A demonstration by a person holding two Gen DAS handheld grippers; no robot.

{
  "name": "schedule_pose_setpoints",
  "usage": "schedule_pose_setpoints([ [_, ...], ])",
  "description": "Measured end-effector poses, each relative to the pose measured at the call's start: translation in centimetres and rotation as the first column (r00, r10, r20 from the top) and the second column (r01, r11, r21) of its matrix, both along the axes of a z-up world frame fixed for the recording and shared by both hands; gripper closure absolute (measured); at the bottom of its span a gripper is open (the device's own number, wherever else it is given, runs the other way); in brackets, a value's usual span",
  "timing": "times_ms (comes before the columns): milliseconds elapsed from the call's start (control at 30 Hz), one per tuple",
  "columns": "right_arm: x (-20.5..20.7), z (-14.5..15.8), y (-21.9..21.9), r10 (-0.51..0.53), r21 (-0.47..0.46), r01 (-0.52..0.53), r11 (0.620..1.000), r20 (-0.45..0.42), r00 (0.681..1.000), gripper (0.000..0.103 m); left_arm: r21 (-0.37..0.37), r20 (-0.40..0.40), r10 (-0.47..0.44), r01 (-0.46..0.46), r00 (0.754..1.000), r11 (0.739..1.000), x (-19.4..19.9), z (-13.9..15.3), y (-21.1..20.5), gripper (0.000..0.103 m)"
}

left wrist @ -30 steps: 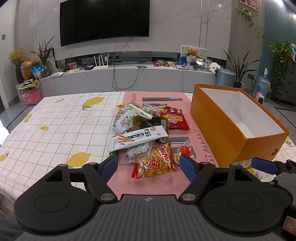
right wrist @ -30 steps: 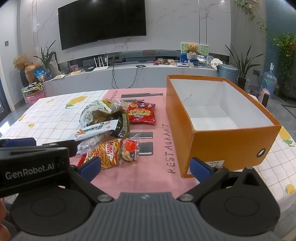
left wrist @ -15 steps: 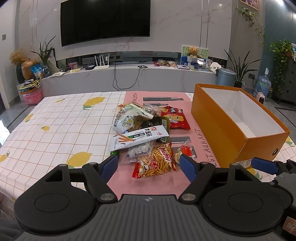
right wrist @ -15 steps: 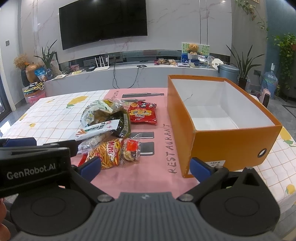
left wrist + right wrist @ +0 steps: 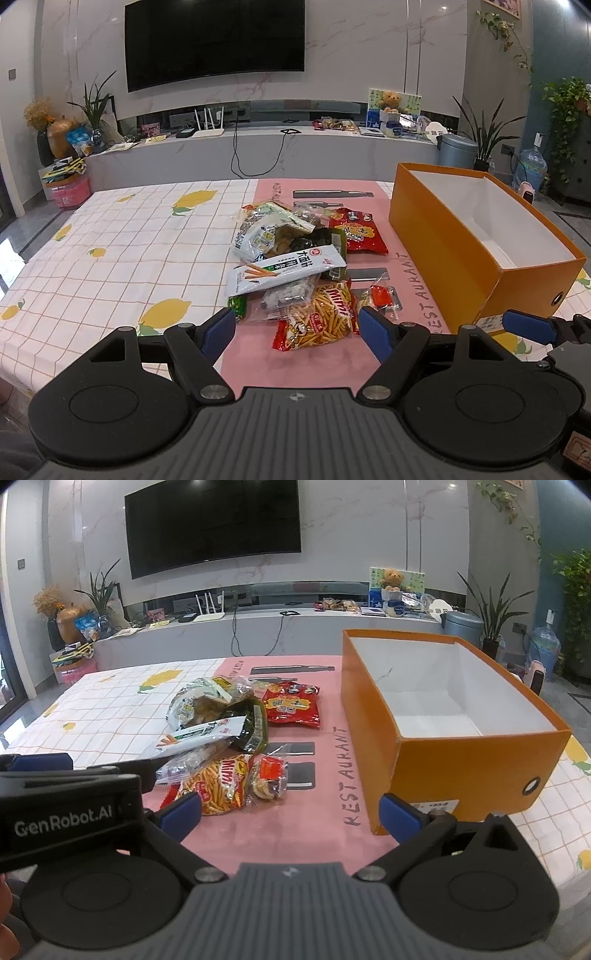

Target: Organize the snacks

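Heap of crinkly plastic snack packets [image 5: 295,266] lying on the pink paper placemat [image 5: 325,354], just left of the empty open-topped orange cardboard box [image 5: 461,760]. Left gripper [image 5: 297,326] and right gripper [image 5: 291,812] both hovering near the heap with jaws wide apart, holding nothing.

snack pile [image 5: 225,738] on pink mat [image 5: 295,834], orange box [image 5: 461,753] beside, empty

Snack packets [image 5: 295,266] lie heaped left of the box [image 5: 443,236].
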State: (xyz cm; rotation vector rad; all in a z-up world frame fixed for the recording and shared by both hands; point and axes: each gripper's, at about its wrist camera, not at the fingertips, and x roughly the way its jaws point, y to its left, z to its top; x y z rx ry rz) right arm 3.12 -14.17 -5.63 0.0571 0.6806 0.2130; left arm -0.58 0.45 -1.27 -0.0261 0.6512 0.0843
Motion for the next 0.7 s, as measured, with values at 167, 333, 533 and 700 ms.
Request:
schedule_pose_setpoints([
  [167,0.1,-0.4,0.2,0.038,0.043,-0.039,0.998,0.017,0.999,0.003,0.003,-0.006,-0.009,0.009,1.000,1.000,0.1,0.1,0.6,0.014],
  [333,0.1,-0.7,-0.3,0.098,0.122,-0.108,0.987,0.087,0.991,0.003,-0.019,-0.011,-0.043,0.043,0.999,0.999,0.4,0.6,2.4,0.014],
  [533,1.2,-0.5,0.3,0.115,0.107,-0.130,0.986,0.132,0.984,0.003,-0.021,-0.021,0.009,-0.009,1.000,1.000,1.9,-0.1,4.9,0.014],
  [700,2.4,-0.9,1.1,0.146,0.070,-0.158,0.985,0.158,0.977,0.003,0.032,-0.049,0.036,-0.034,0.998,0.999,3.5,-1.3,6.3,0.014],
])
